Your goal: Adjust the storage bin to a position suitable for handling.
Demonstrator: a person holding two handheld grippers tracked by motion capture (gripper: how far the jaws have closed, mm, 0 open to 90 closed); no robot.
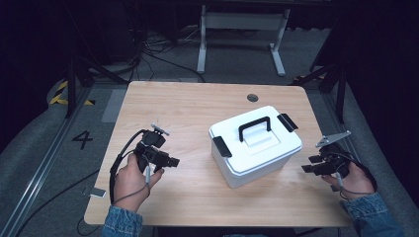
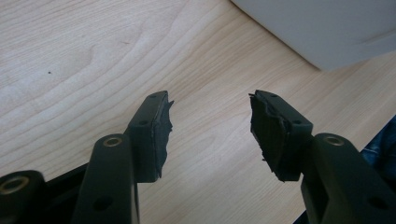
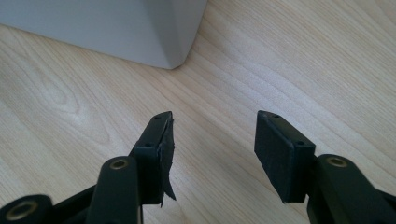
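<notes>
Pale wood grain covers the rectangular counter (image 1: 183,103), which stands on a grey floor with cables and a white metal frame beyond its far edge. At the left, near the near-left corner, a hand in a blue denim sleeve (image 1: 129,182) holds the left black two-jaw gripper (image 1: 173,161) low over the bare wood, pointing right toward the middle. In the left gripper view its fingers (image 2: 152,135) stand apart with nothing between them, only counter below, and a corner of the box shows at the upper right. Right of centre sits the white plastic storage box with a black folding handle and black side clasps (image 1: 257,150), lid on, turned at an angle to the counter's edges. A small round dark hole (image 1: 252,98) lies in the counter beyond it, near the far edge. At the right edge, the other hand (image 1: 348,182) holds the right black two-jaw gripper (image 1: 306,168), pointing left at the box and apart from it. Its fingers (image 3: 280,154) are also spread, empty, with a lower corner of the box just ahead.
</notes>
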